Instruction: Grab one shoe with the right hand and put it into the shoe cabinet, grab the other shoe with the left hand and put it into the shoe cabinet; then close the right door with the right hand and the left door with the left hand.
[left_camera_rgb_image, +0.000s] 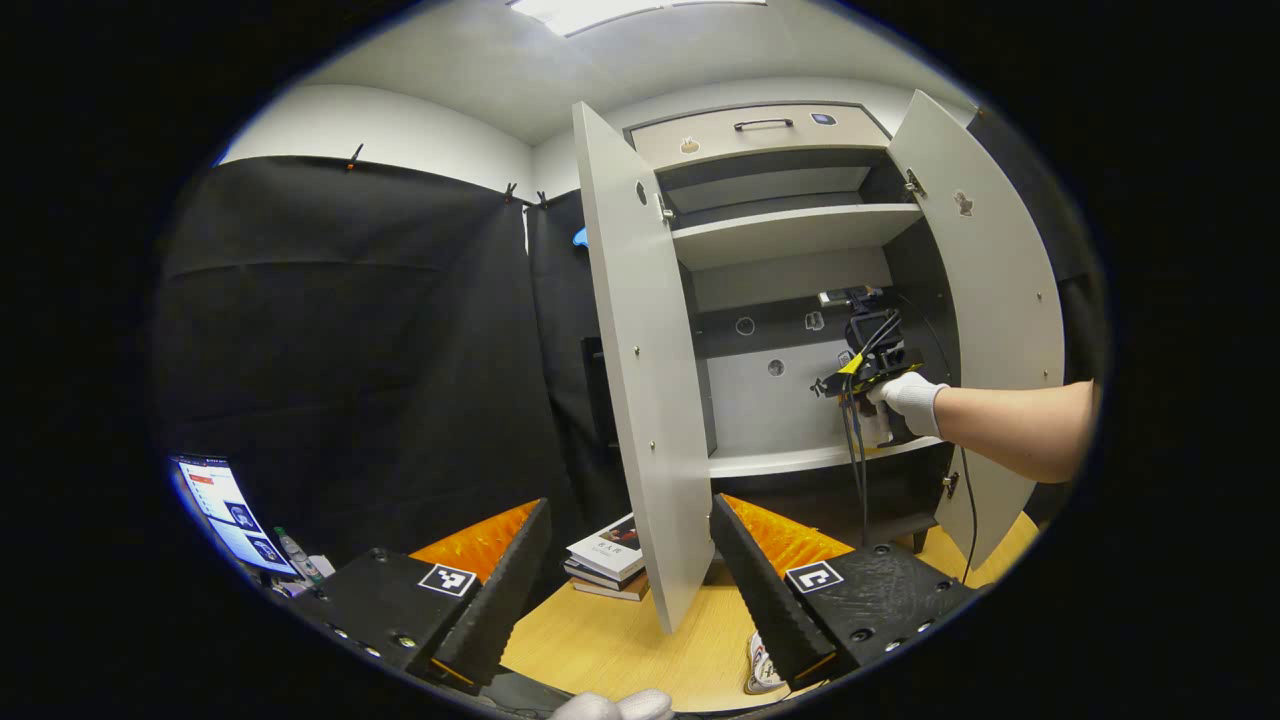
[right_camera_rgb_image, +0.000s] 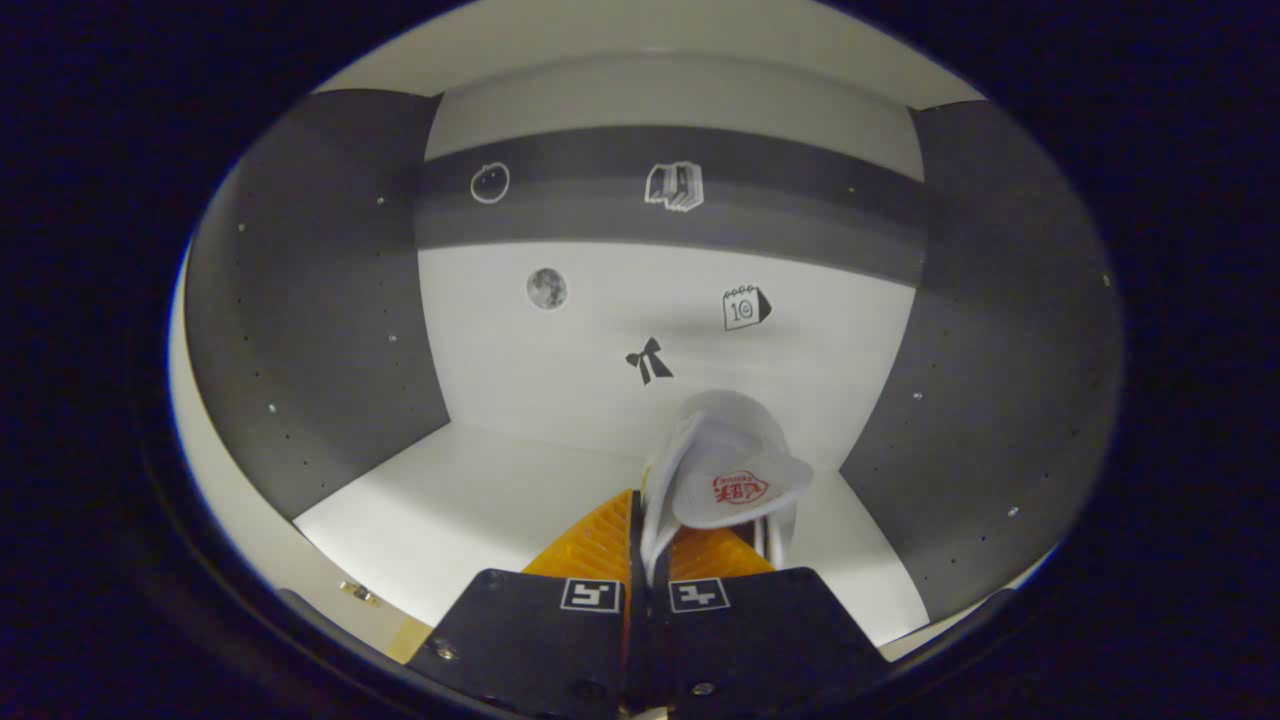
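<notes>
In the right gripper view my right gripper (right_camera_rgb_image: 640, 530) is shut on the rim of a white shoe (right_camera_rgb_image: 725, 475) with a red mark on its tongue. It holds the shoe just over the white shelf (right_camera_rgb_image: 470, 500) inside the shoe cabinet, towards the right wall. The left gripper view shows that gripper (left_camera_rgb_image: 865, 372) in a gloved hand (left_camera_rgb_image: 910, 400) inside the cabinet, between the open left door (left_camera_rgb_image: 645, 400) and the open right door (left_camera_rgb_image: 990, 290). My left gripper (left_camera_rgb_image: 630, 560) is open and holds nothing, low in front of the left door. The other white shoe (left_camera_rgb_image: 760, 668) lies on the wooden table (left_camera_rgb_image: 620, 640), partly behind my right finger.
A stack of books (left_camera_rgb_image: 608, 562) lies on the table by the foot of the left door. A lit screen (left_camera_rgb_image: 230, 512) stands at the far left. An upper shelf (left_camera_rgb_image: 790, 232) and a drawer (left_camera_rgb_image: 760, 132) sit above. Stickers mark the cabinet's back wall (right_camera_rgb_image: 600, 330).
</notes>
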